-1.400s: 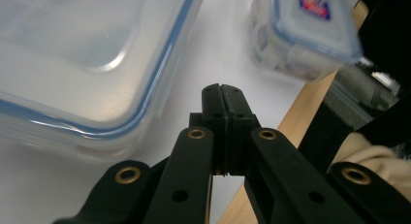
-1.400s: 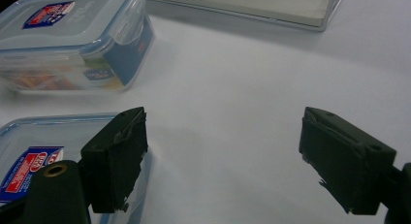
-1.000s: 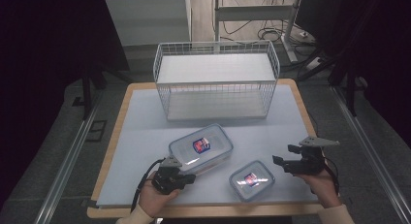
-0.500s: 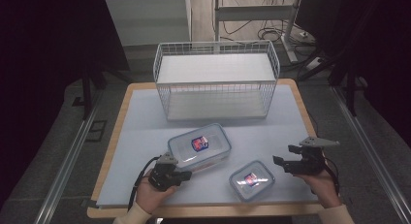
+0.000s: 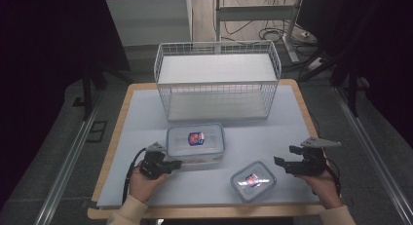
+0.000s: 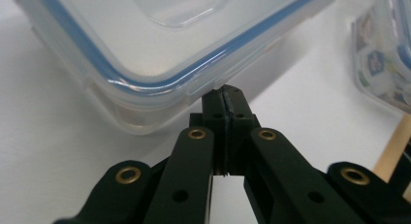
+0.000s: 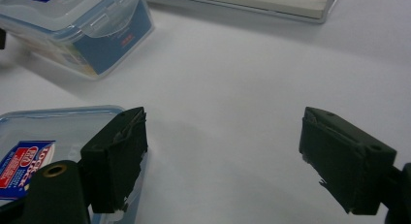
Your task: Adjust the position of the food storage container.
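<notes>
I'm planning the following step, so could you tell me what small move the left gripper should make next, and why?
Probably a short push forward. The left gripper is shut, its tip right at the near corner of the large container, under the lid rim. The wire basket stands just beyond, so nudging toward it seems likeliest.

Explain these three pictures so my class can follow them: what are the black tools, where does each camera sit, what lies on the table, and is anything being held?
A person sits at a table with a hand-held two-jaw tool in each hand. The high view looks down from above. The other two cameras ride on the tools and look along their black jaws.

On the pale table mat stand a white wire basket, a large clear lidded container and a small lidded container.

The left gripper is shut, jaws pressed together, with its tip right at the large container's corner, under the lid's rim. It grips nothing; it seems to nudge or probe the box.

The right gripper is open. Its jaws stand wide apart beside the small container, and it holds nothing.
</notes>
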Tool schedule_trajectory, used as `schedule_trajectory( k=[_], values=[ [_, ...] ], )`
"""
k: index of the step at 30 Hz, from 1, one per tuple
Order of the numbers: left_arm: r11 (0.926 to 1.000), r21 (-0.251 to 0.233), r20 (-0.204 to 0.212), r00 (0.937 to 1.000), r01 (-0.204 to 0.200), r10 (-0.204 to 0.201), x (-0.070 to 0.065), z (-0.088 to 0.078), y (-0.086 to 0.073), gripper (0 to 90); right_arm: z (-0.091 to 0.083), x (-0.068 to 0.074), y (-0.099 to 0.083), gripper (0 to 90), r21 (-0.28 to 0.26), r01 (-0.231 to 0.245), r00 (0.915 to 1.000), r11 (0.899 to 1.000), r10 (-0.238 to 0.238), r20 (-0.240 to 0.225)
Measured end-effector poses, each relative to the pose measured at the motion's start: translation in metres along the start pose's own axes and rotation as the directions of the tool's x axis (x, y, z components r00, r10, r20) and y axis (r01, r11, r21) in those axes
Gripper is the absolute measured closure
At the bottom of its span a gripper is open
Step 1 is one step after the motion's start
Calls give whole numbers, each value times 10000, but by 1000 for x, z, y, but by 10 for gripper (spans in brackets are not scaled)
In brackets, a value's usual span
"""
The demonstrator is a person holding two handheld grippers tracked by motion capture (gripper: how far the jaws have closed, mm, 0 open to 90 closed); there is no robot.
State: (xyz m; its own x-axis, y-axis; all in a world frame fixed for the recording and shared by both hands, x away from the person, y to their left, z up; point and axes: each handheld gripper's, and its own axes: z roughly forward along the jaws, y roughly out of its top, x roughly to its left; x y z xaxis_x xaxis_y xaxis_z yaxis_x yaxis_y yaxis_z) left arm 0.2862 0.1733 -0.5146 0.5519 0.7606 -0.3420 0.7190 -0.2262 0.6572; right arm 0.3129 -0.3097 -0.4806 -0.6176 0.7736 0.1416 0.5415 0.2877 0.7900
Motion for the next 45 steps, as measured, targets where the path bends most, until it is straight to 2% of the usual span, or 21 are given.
schedule_trajectory(
  k=[3, 8, 10, 12, 13, 14, 15, 16, 18, 19, 20, 21, 23, 28, 35, 38, 45],
  values=[
    [9997, -95, -2, 9997, 237, -238, 7, -1, 2, 900, 0, 1, 0, 169, -49, 79, 9999, 10000, -80, -101],
    [9996, -165, 13, 9997, 234, -233, 6, -4, 0, 898, 0, 1, 0, 169, -34, 93, 9999, 10000, -93, -79],
    [9995, -286, 56, 9999, 153, -152, 3, -10, -1, 898, -1, 0, 0, 169, -43, 103, 9999, 9999, -103, -29],
    [9980, -620, 16, 10000, 77, -77, 4, -27, -4, 898, -2, -1, 0, 169, -95, 65, 10000, 9999, -65, -5],
    [9980, -620, 16, 10000, 77, -77, 4, -27, -4, 898, -2, -1, 0, 169, -100, 62, 10000, 9999, -62, 13],
    [9969, -777, -44, 9999, 134, -138, 6, -33, -5, 898, -2, -1, 0, 169, -100, 62, 10000, 9999, -62, 13],
    [9930, -1108, -258, 9987, 419, -450, 16, -45, -5, 899, -3, -1, -1, 169, -113, 40, 10000, 9999, -40, 35],
    [9930, -1108, -258, 9987, 419, -450, 16, -45, -5, 898, -3, -1, -1, 169, -113, 40, 10000, 9999, -40, 35],
    [9864, -1387, -704, 9926, 885, -990, 34, -53, -4, 898, -2, -2, -1, 170, -94, 35, 10000, 9999, -34, 55],
    [9858, -1354, -836, 9903, 994, -1113, 40, -52, -3, 898, -2, -1, -1, 169, -85, 30, 10000, 10000, -29, 62],
    [9858, -1354, -836, 9903, 994, -1113, 40, -52, -3, 898, -2, -1, -1, 169, -85, 30, 10000, 10000, -29, 62],
    [9842, -1287, -870, 9872, 1216, -1334, 51, -45, -1, 899, -2, -1, 0, 169, -80, 37, 9999, 10000, -36, 94],
    [9837, -1224, -905, 9856, 1316, -1431, 55, -40, 1, 899, -2, -1, 1, 170, -107, 58, 9999, 9999, -56, 96],
    [9866, -984, -548, 9892, 1304, -1362, 63, -27, 9, 899, -3, -3, 0, 170, -84, -5, 9998, 10000, 6, 174],
    [9850, -828, -360, 9873, 1512, -1545, 66, -18, 12, 899, -3, -4, -1, 169, -86, -27, 9999, 10000, 28, 142],
    [9854, -714, -521, 9860, 1548, -1586, 65, -13, 13, 899, -4, -3, 0, 169, -108, -17, 9999, 9999, 19, 166],
    [9843, -650, -504, 9845, 1643, -1677, 63, -4, 17, 898, -3, -4, -1, 170, -95, -7, 9999, 10000, 8, 162]
  ],
)
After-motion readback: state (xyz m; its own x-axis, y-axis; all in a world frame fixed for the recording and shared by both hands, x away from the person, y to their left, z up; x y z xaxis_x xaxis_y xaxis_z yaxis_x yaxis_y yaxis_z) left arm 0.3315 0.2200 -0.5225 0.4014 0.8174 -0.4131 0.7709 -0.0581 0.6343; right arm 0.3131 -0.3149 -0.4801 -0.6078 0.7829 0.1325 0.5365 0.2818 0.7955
